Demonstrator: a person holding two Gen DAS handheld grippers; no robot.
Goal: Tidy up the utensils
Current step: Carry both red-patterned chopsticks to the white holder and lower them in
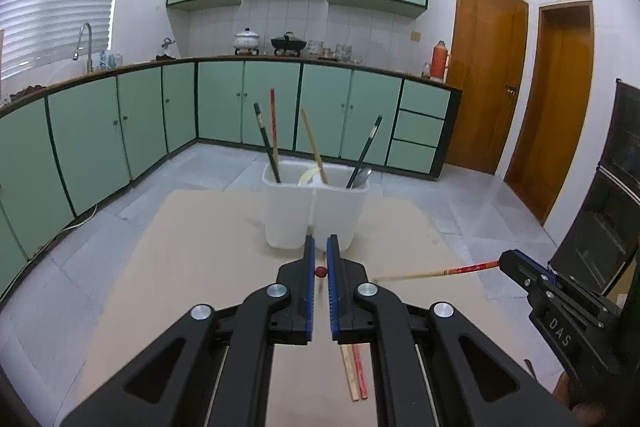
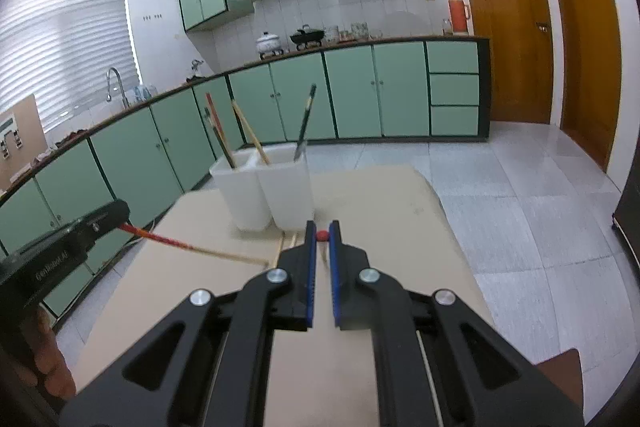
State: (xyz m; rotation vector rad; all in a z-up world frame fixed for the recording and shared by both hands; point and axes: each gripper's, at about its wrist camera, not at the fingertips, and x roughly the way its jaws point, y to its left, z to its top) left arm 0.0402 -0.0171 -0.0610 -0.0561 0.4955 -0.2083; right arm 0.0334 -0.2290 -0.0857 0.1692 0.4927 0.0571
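My left gripper [image 1: 320, 241] is shut on a red-topped chopstick [image 1: 320, 271], which shows end-on as a red dot between its blue pads. From the right wrist view this chopstick [image 2: 192, 247] sticks out of the left gripper [image 2: 120, 213], tip low over the table. My right gripper [image 2: 322, 225] is shut on a second red-topped chopstick [image 2: 322, 236], which juts leftward [image 1: 440, 271] from it [image 1: 502, 261]. A white two-compartment holder [image 1: 288, 219] stands just ahead with several chopsticks and a spoon upright in it. Two more chopsticks [image 1: 354, 371] lie on the tan table [image 1: 180, 267].
Green cabinets [image 1: 100, 139] run along the left and back walls beyond the table. Two wooden doors [image 1: 484, 79] stand at the right, and a dark shelf unit [image 1: 600, 207] is close on the right. A person's hand [image 2: 44, 359] holds the left gripper's handle.
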